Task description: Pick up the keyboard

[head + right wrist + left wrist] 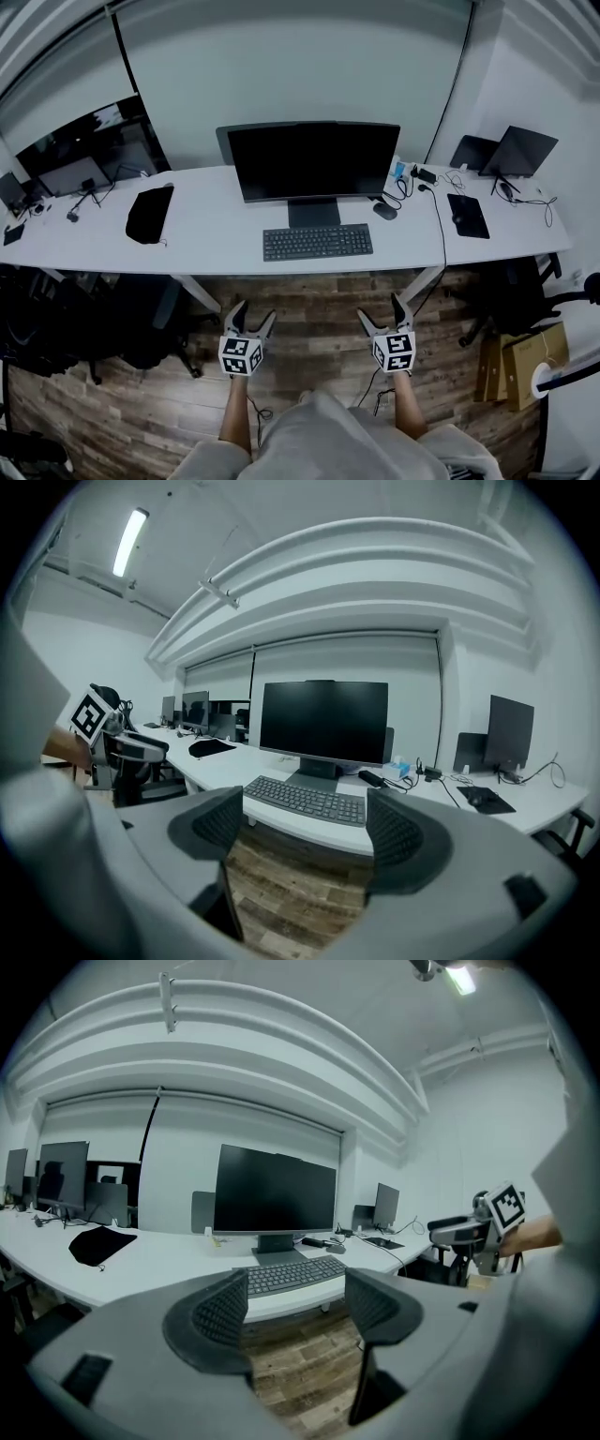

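A dark keyboard lies on the white desk in front of the black monitor. It also shows in the left gripper view as the keyboard and in the right gripper view as the keyboard. My left gripper and right gripper hang over the wooden floor, short of the desk's front edge. Both are open and hold nothing. The left gripper and the right gripper point toward the desk.
A black pouch lies on the desk's left part. A mouse and cables sit right of the monitor, with a dark mousepad and a second screen further right. Office chairs stand at left and right. Cardboard boxes stand lower right.
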